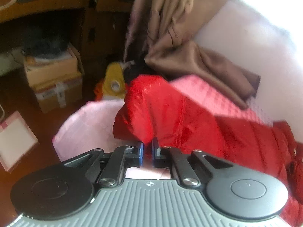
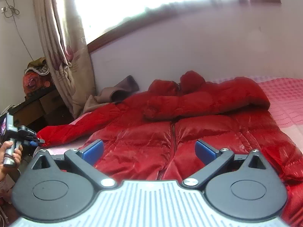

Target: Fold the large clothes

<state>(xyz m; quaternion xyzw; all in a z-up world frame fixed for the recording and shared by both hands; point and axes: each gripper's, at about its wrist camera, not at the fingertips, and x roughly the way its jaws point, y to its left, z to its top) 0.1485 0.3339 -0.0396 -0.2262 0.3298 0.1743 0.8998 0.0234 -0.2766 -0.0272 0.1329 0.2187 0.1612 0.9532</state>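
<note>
We pinch the slick, puffy jacket's (image 2: pixel 170 124) cuff (image 1: pixel 145 136) in the left gripper (image 1: pixel 147 152) — right gripper (image 2: pixel 149 149) gaping empty — expecting soft, slippery bulk.

Bed (image 2: pixel 284 102) rt of jacket (image 2: pixel 144 140) lies bare, free to pass. Wall (image 2: pixel 189 53) blocks behind it; brown cloth (image 2: pixel 121 90) and curtain (image 2: pixel 62 56) crowd far-left corner. Boxes (image 1: pixel 53 79) and yellow toy (image 1: pixel 114 79) clutter floor off bed's left end.
</note>
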